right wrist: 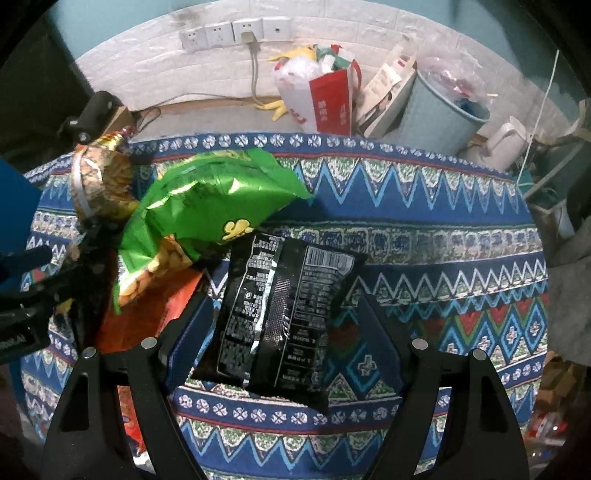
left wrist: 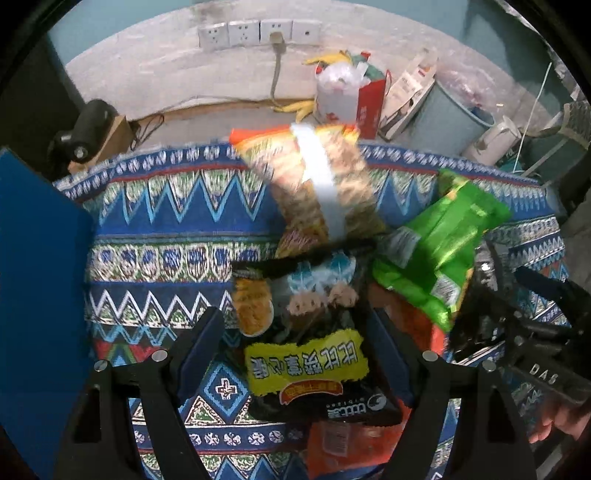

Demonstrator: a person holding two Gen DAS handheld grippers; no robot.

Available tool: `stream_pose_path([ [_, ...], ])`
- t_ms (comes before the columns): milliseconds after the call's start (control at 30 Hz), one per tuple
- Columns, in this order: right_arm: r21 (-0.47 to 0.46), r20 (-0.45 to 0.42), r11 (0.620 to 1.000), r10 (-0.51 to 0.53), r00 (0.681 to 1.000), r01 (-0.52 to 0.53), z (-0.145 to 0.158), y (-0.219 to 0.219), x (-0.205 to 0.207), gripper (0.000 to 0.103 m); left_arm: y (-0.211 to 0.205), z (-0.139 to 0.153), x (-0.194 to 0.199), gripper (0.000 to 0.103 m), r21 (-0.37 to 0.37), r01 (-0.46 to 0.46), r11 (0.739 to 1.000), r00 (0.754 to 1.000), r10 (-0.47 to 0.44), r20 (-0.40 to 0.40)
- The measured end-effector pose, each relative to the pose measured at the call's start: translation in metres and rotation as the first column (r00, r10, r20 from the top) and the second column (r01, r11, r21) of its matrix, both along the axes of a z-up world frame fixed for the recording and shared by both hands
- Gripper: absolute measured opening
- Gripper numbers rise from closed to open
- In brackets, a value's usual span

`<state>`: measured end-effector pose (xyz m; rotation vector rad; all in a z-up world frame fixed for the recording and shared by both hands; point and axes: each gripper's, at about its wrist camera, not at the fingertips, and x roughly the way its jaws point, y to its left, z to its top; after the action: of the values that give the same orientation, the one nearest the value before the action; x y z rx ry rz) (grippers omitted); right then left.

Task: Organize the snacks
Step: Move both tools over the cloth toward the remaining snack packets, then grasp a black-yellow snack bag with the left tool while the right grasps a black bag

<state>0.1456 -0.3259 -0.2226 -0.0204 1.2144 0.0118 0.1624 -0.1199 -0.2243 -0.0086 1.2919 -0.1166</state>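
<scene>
Black fingers of the left tool (left wrist: 295,354) frame the near edge of the left wrist view, standing wide with nothing pressed between the pads. Between them, on the patterned cloth (left wrist: 159,221) that covers the bench, lies a black snack bag with a yellow label (left wrist: 306,350). Under its near end an orange packet (left wrist: 343,446) shows. Beyond it a striped yellow-brown bag (left wrist: 317,184) with a white band reaches toward the far edge of the bench, and a green bag (left wrist: 439,243) lies just to the right, overlapping the pile. At the right edge the right tool (left wrist: 524,317) comes into this view, with part of a hand (left wrist: 561,421) behind it.

From the right wrist view, the right tool (right wrist: 284,332) also stands wide, holding nothing. A black bag with white print (right wrist: 284,310), back side up, lies flat on the cloth between its fingers; whether the pads touch it I cannot tell. The green bag touches its far left corner.

Behind the bench are wall sockets (right wrist: 232,33), a red and white paper bag (right wrist: 325,99) and a pale blue bin (right wrist: 439,110).
</scene>
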Motion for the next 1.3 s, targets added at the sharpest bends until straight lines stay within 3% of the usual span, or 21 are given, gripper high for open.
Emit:
stream_pose_path([
  [100,0.003,-0.015,1.0,-0.016,1.0,0.016,-0.007,-0.002,0.005,0.079,0.008,-0.011,0.0,0.082,-0.017,-0.019,1.0,0.999,0.018,-0.027],
  [233,0.0,-0.03,0.999,-0.032,0.999,0.032,-0.015,-0.003,0.01,0.079,0.01,-0.011,-0.004,0.082,-0.038,0.002,0.999,1.0,-0.003,-0.007],
  [300,-0.004,-0.038,0.999,-0.033,0.999,0.033,-0.018,-0.002,0.012,0.079,0.01,-0.011,-0.006,0.071,-0.032,0.023,0.999,1.0,-0.022,0.008],
  [400,-0.017,-0.053,0.999,-0.033,0.998,0.032,-0.025,0.001,0.014,0.079,0.013,-0.009,-0.011,0.065,-0.023,0.036,0.999,0.999,-0.036,0.017],
  [700,-0.045,-0.049,0.999,-0.03,0.998,0.028,-0.031,0.006,0.009,0.078,0.022,0.003,-0.02,0.065,0.028,0.037,0.999,0.998,-0.038,0.049],
  [833,-0.074,-0.042,0.997,-0.005,0.999,0.002,-0.025,0.014,-0.002,0.059,0.026,0.011,-0.028,0.065,0.04,0.036,0.999,0.998,-0.038,0.058],
  [900,-0.081,-0.037,0.997,-0.004,0.999,0.001,-0.021,0.016,-0.007,0.055,0.027,0.014,-0.031,0.065,0.042,0.035,0.998,0.997,-0.038,0.064],
  [1300,-0.043,0.03,0.999,-0.008,1.0,0.009,0.02,0.014,-0.032,0.055,0.029,0.042,-0.055,0.065,0.048,0.054,0.997,0.992,-0.059,0.114],
])
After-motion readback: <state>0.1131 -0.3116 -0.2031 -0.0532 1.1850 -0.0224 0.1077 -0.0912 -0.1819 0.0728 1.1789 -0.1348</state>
